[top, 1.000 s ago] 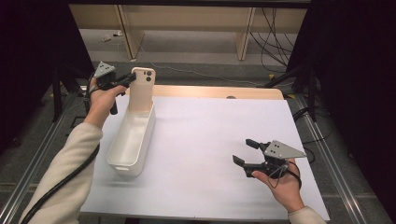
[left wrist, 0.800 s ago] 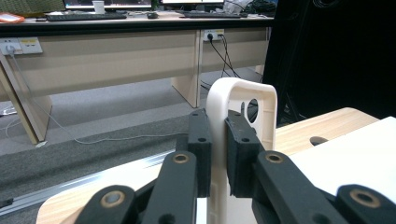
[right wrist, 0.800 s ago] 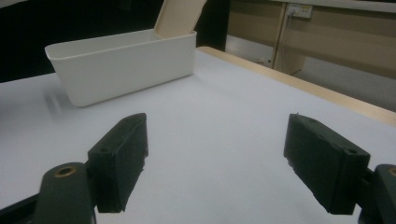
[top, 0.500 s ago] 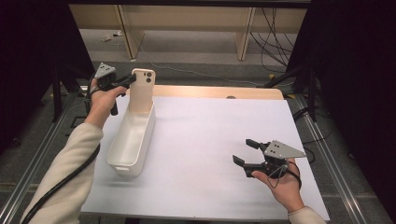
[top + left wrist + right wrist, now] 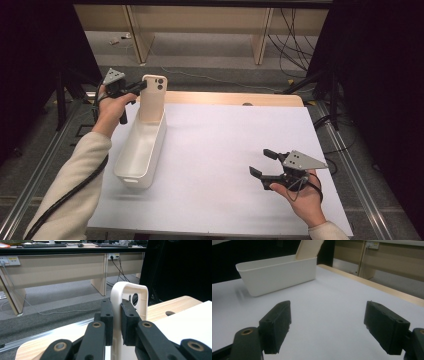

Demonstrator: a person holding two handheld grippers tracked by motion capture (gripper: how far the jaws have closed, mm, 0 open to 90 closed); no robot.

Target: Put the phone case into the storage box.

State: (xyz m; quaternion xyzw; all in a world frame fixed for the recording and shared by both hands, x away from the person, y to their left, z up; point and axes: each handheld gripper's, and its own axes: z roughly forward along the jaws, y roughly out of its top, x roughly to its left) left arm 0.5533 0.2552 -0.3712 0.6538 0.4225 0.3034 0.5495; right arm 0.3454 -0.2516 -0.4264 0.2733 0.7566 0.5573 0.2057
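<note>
From the high view, your left gripper (image 5: pixel 141 88) grips the upper left edge of a cream phone case (image 5: pixel 152 98), which stands upright with its lower end inside the far end of a long white bin (image 5: pixel 140 148). The bin lies lengthwise along the left side of the white table sheet (image 5: pixel 220 150), with a strip of the wooden tabletop (image 5: pixel 230 98) showing beyond the sheet's far edge. Your right gripper (image 5: pixel 264 163) hovers low over the sheet near its right front corner, well apart from the bin, jaws spread wide and holding nothing.

In the left gripper view, your two black pads (image 5: pixel 107 315) are pressed on either side of the phone case (image 5: pixel 130 293) edge, with the case's camera cutout visible just right of them. Wooden desks and floor cables lie beyond the table.

In the right gripper view, your fingers (image 5: pixel 275 323) stand far apart above the bare white sheet (image 5: pixel 324 315). Across the sheet sits the bin (image 5: pixel 278 273), seen side-on, with the phone case (image 5: pixel 308 248) rising at a slight tilt from its far right end. The wooden tabletop's edge (image 5: pixel 372 286) runs along the right.
</note>
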